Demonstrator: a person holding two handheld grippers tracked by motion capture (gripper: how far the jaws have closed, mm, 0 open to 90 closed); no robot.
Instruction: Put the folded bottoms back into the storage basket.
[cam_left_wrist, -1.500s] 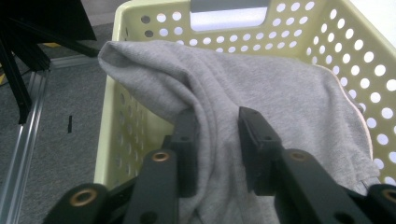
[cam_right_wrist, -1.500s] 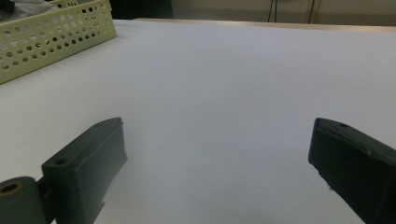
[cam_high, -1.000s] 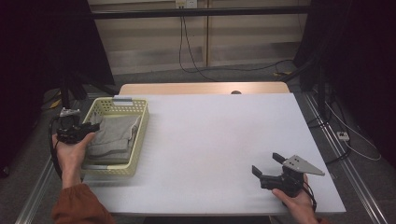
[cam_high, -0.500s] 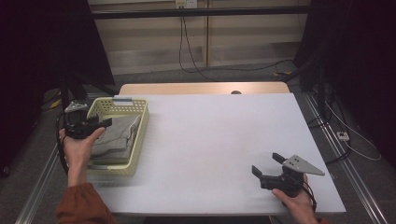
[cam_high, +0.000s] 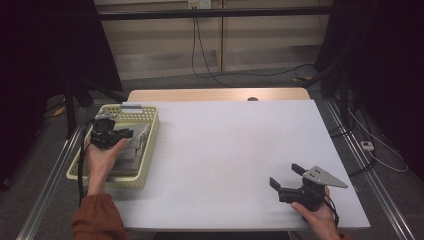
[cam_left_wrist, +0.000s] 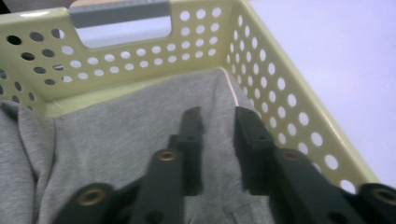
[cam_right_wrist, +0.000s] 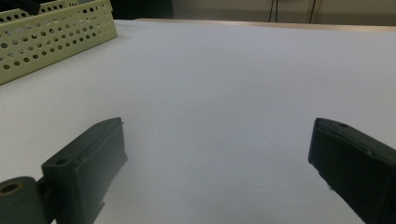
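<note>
A pale yellow perforated basket (cam_high: 151, 142) stands at the table's left edge and holds a folded grey garment (cam_high: 131, 151). My left gripper (cam_high: 127, 132) hovers over the basket's middle, pointing right. In the left gripper view its jaws (cam_left_wrist: 218, 116) stand a narrow gap apart just above the grey garment (cam_left_wrist: 116, 135), near the basket's far wall (cam_left_wrist: 280, 84); nothing is pinched between them. My right gripper (cam_high: 284, 174) rests low at the table's front right, wide open, jaws pointing left. In the right gripper view, bare white table lies between its jaws (cam_right_wrist: 219, 123).
The white table top (cam_high: 225, 145) spreads between basket and right gripper. The basket's side (cam_right_wrist: 56, 32) appears far off in the right gripper view. A wooden strip (cam_high: 215, 95) runs along the table's back edge. Metal rails flank both sides, with cables on the floor behind.
My left gripper has moved right, from the basket's left rim to over the garment inside it. The right gripper has stayed still.
</note>
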